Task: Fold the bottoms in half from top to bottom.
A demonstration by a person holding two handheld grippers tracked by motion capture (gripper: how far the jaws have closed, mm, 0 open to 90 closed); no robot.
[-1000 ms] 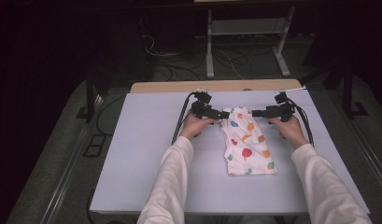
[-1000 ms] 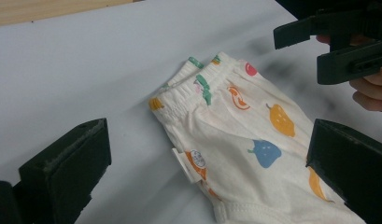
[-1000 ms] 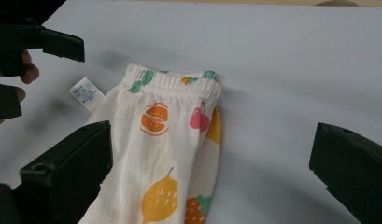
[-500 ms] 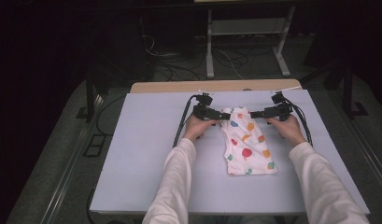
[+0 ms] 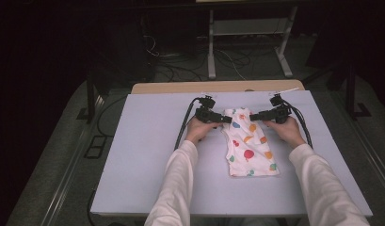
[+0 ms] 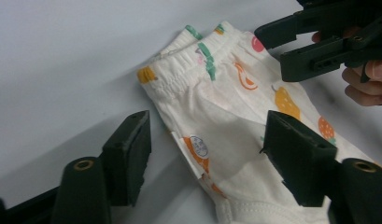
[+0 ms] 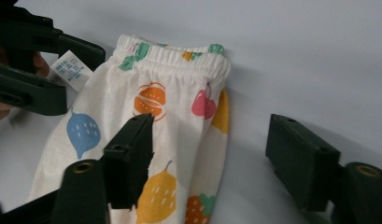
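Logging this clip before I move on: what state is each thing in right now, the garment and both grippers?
Fruit-print garment: folded, lying flat on the table, elastic waistband at the far end.
Care label: sticking out at the waistband side.
Left gripper: open, jaws astride the garment's edge.
Right gripper: open, jaws astride the opposite edge.

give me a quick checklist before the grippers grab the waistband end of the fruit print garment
1. Left gripper open: ok, its fingers stand wide apart.
2. Right gripper open: ok, fingers also spread.
3. Garment flat on the table: ok, folded lengthwise, elastic waistband at the far end.
4. Each gripper at its own side of the waistband end: ok, left gripper at the left edge, right gripper at the right edge in the high view.
5. Fabric between the fingers: not ok, neither gripper has closed on cloth yet.
6. Care label out of the way: cannot tell, it sticks out by the left gripper.
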